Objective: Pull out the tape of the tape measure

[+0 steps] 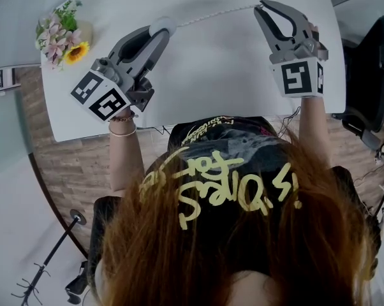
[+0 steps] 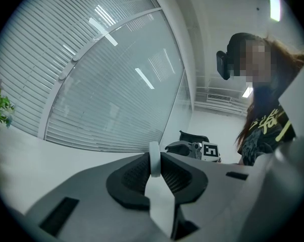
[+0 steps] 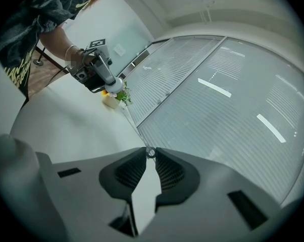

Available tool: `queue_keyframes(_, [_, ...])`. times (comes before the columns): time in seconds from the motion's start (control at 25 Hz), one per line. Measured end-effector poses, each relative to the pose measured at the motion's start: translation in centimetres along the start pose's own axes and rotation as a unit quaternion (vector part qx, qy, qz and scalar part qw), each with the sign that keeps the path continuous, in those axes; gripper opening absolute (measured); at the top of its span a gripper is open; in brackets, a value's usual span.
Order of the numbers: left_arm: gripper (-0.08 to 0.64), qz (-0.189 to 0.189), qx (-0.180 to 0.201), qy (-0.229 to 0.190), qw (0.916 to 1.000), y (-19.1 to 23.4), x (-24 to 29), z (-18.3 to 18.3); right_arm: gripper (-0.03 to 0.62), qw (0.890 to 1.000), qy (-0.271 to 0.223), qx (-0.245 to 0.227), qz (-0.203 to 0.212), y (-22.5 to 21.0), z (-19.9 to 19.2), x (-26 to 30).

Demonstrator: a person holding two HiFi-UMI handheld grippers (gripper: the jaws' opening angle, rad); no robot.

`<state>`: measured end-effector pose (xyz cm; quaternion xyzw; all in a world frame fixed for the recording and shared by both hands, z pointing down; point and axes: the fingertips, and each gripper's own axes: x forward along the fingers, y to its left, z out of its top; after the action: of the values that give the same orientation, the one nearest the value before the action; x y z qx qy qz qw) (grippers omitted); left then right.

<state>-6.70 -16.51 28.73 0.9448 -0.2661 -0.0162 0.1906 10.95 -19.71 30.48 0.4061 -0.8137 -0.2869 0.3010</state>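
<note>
Seen from your head, both grippers are raised over a white table (image 1: 211, 81). Your left gripper (image 1: 159, 32), at about 11 o'clock, is clamped on the tape measure (image 1: 164, 24), a small round white one held by its flat sides. The left gripper view shows it edge-on, pinched right at the tips of the pads. Your right gripper (image 1: 262, 6), at about 1 o'clock, is closed on the little ring (image 3: 150, 153) at the tape's end. The tape (image 1: 211, 16) runs as a thin pale line from one gripper tip to the other, nearly straight, above the far part of the table. A pot of flowers (image 1: 63, 37) stands on the table at 10 o'clock, well apart from the tape.

The tape looks partly drawn out, so the pull seems to be under way.

The likeliest trouble is the ring. Only the tips of your right gripper hold it, so a harder tug or a twist of the wrist could let it slide free, and the tape would probably snap back toward 11 o'clock.

The round tape measure is the second risk. It is smooth and sits far forward in your left gripper, so a pull from the 1 o'clock side may roll or squeeze it out onto the table.

Pulling off the tape's line could also kink it.
</note>
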Motion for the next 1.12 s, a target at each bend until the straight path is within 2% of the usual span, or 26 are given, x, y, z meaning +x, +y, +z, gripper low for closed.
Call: queue_keyframes(1.12, [0.061, -0.009, 0.007, 0.000, 0.9999, -0.8, 0.2, 0.6, 0.061, 1.000, -0.021, -0.005, 0.021, 1.5, 2.5, 0.4])
